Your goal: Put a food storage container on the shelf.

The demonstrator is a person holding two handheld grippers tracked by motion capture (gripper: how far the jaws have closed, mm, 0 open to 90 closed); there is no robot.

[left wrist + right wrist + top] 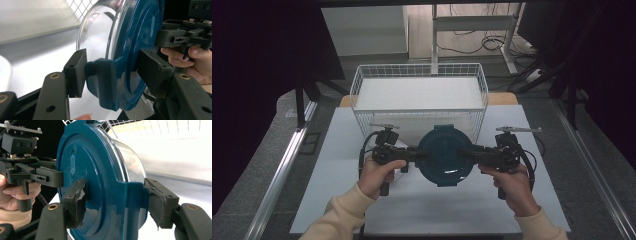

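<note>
The lidded container [445, 156] is hanging over the middle of the counter [347, 200], just in front of the wire basket [419, 95], which is sitting at the counter's far edge. The left hand-held gripper [419, 155] is clamping the container's left latch, and the right hand-held gripper [468, 155] is clamping its right latch, the two facing each other across the lid.

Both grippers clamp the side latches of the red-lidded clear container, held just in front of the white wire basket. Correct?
Not quite: the lid is dark teal-blue, not red, as the high view shows. The rest stands: the left gripper and right gripper each clamp a side latch of the clear container, in front of the white wire basket.
</note>
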